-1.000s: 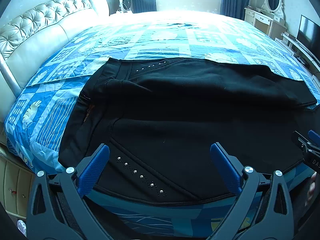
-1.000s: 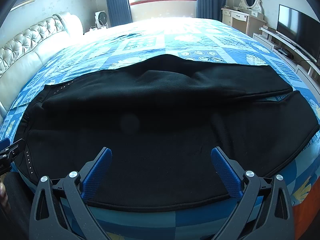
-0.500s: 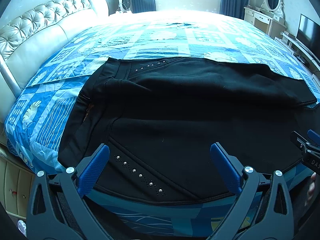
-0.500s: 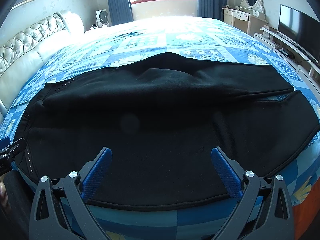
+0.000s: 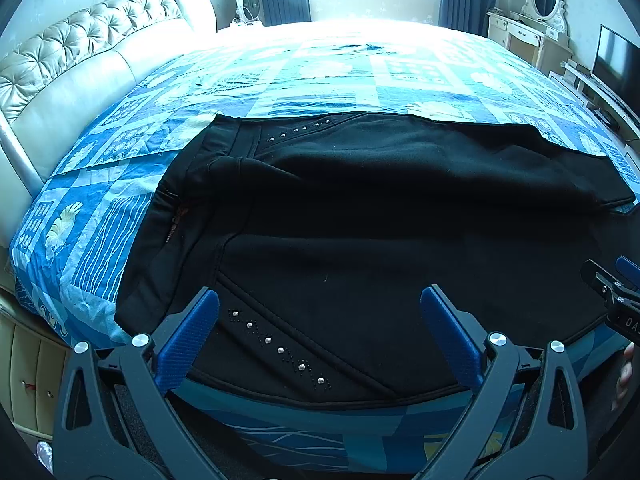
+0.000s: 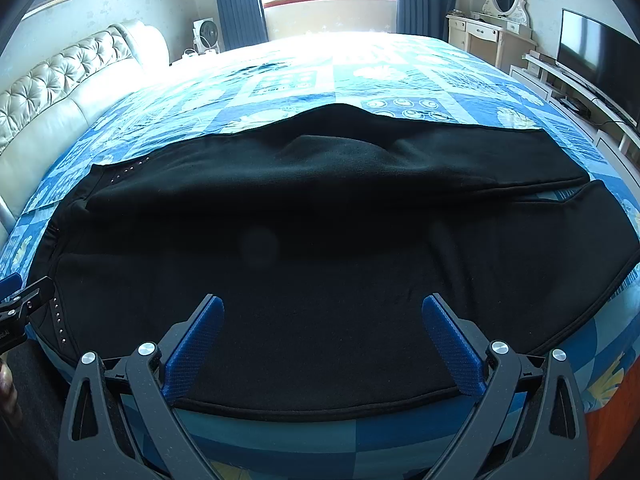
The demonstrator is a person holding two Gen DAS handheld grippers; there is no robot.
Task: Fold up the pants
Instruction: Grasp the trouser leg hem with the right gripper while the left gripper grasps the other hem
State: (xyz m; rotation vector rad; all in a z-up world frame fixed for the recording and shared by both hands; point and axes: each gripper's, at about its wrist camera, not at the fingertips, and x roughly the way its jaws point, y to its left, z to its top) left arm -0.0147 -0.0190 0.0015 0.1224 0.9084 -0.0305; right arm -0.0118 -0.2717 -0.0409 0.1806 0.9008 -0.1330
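Note:
Black pants (image 5: 360,216) lie spread across the blue patterned bed, waistband to the left, legs running right; they also fill the right wrist view (image 6: 320,240). Rows of silver studs (image 5: 280,350) mark the near hip. My left gripper (image 5: 319,300) is open and empty, hovering over the near hip area by the bed's front edge. My right gripper (image 6: 323,308) is open and empty over the near leg. The right gripper's tip (image 5: 612,292) shows at the left view's right edge.
The bed's quilt (image 5: 360,72) extends far back toward a window. A padded headboard (image 5: 80,60) stands on the left. A dresser with mirror (image 6: 492,28) and a TV (image 6: 596,56) stand on the right.
Both views have shifted only slightly; the grippers stay open and the pants lie as before.

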